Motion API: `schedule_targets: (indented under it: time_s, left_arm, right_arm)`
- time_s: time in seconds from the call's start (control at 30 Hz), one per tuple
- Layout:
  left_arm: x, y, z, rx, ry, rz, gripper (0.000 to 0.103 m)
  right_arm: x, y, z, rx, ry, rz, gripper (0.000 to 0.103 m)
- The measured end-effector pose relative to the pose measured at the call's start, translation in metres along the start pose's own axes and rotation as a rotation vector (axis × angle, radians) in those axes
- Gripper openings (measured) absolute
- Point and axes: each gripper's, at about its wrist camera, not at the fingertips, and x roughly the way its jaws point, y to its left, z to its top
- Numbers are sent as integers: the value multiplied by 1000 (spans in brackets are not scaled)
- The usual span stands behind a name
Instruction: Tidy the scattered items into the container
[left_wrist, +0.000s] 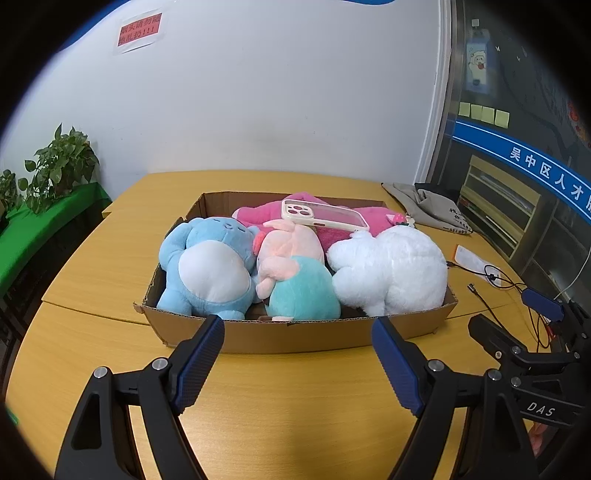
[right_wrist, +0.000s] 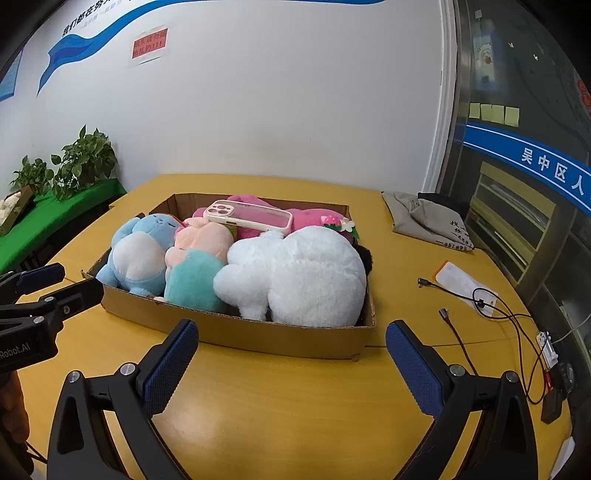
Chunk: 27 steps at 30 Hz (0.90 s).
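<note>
From the left wrist view, the left gripper (left_wrist: 297, 339) hung released, jaws spread wide and holding nothing, just before a cardboard box (left_wrist: 295, 334) on a yellow table (left_wrist: 110, 258). The box held four front plush toys: one blue (left_wrist: 207, 266), one pink-and-teal (left_wrist: 291, 277), one white (left_wrist: 391, 269), one magenta (left_wrist: 332, 232) behind, with one phone case (left_wrist: 325, 216) lying on top. The right gripper's side (left_wrist: 517, 347) showed at the edge here. From the right wrist view, the right gripper (right_wrist: 291, 350) was likewise released and empty. Only this view showed a white adapter (right_wrist: 546, 347) by the black cables (right_wrist: 498, 314).
</note>
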Motion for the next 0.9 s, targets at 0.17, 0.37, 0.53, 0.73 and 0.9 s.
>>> schedule_targets:
  time_s: [0.17, 0.37, 0.53, 0.73, 0.9]
  left_arm:
    - [0, 0, -1, -4, -9, 14, 82]
    - [0, -2, -4, 4, -8, 37, 82]
    - [3, -4, -7, 14, 19, 32, 82]
    - [3, -6, -9, 20, 29, 12, 82]
    - [2, -4, -10, -1, 34, 17, 82]
  right_arm:
    - [0, 0, -1, 3, 1, -9, 103]
    - [2, 0, -3, 9, 7, -14, 103]
    - [3, 1, -4, 13, 13, -15, 103]
    - [4, 3, -5, 10, 13, -16, 103]
    - [4, 1, -4, 16, 13, -22, 103]
